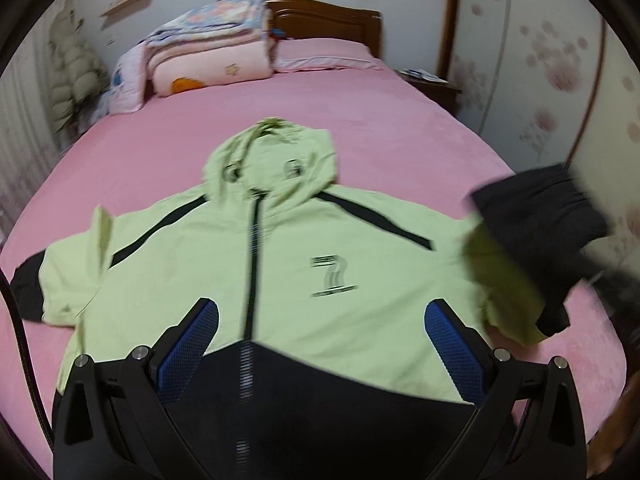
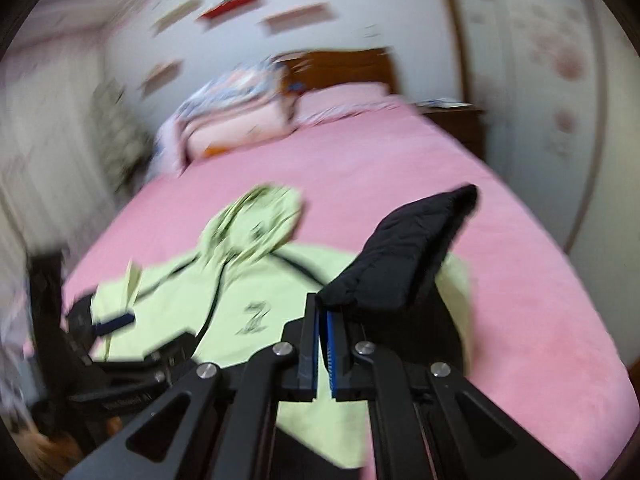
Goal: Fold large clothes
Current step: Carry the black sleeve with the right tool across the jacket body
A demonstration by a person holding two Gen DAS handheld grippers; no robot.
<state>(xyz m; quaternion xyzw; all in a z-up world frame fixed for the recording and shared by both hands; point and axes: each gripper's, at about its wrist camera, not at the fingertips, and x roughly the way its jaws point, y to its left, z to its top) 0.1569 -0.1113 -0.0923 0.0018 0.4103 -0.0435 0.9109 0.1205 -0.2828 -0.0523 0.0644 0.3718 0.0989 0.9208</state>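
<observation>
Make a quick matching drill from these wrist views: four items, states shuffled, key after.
Items:
1. left gripper
2. right gripper
3. jacket hood
4. folded quilts

States:
A. stacked by the headboard
B. jaws shut on the black sleeve cuff
C. lying flat on the pink bed
D. jaws open, nothing between them

Pairs: 1-D, 2-B, 3-C, 4-A

Pale green jacket [image 1: 280,248] with black shoulder stripes, zip, hem and cuffs; pink bed [image 1: 360,128]; blue-padded black grippers; floral wallpaper [image 1: 560,72] at 2 o'clock; brown headboard [image 1: 332,20].
</observation>
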